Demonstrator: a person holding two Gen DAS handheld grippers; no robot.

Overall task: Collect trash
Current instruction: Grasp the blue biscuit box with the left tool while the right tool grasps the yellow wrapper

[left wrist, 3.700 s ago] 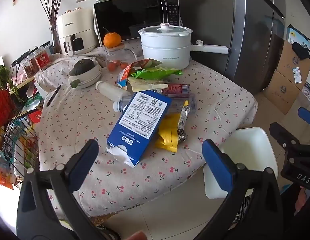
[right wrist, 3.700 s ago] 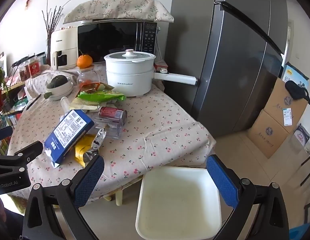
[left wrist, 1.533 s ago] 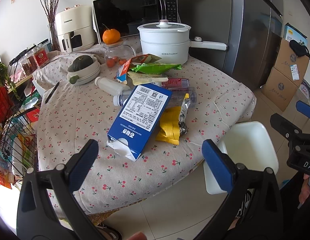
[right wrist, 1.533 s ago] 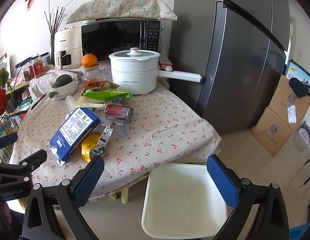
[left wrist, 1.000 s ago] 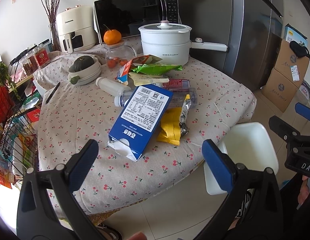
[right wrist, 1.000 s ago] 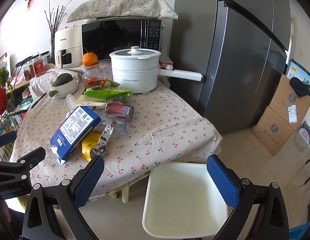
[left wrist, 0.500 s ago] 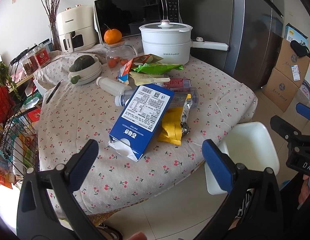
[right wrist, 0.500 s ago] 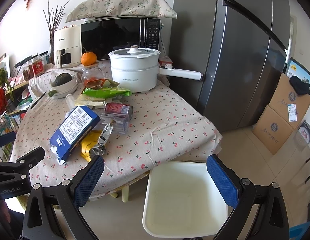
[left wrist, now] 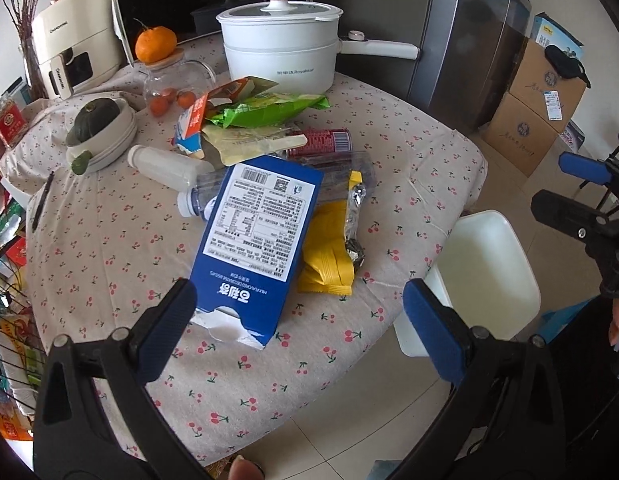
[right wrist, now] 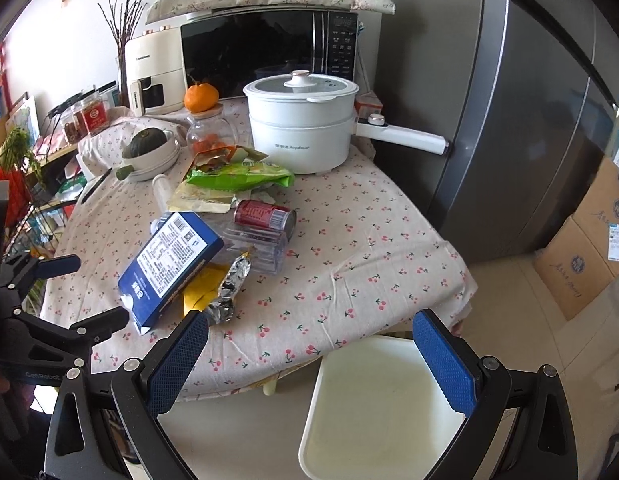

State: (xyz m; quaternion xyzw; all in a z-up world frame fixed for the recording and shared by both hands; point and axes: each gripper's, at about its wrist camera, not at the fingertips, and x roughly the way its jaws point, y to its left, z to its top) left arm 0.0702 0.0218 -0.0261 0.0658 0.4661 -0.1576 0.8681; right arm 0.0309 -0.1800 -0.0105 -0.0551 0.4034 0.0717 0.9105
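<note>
Nothing is getting picked up yet: both the left gripper [left wrist: 299, 318] and right gripper [right wrist: 309, 356] are hanging wide open and empty, the trash pile [left wrist: 269, 200] is lying mid-tabletop, and the white bin [right wrist: 373, 408] is sitting empty below the near edge.

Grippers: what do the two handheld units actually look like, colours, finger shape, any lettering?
Both are matte black frames with silver screws and two splayed fingers. The left gripper has fingers tipped with blue pads; its body reads "GenRobot" in the right wrist view. The right gripper has cross-hatched blue pads. No cables or sleeves are identifiable.
</note>
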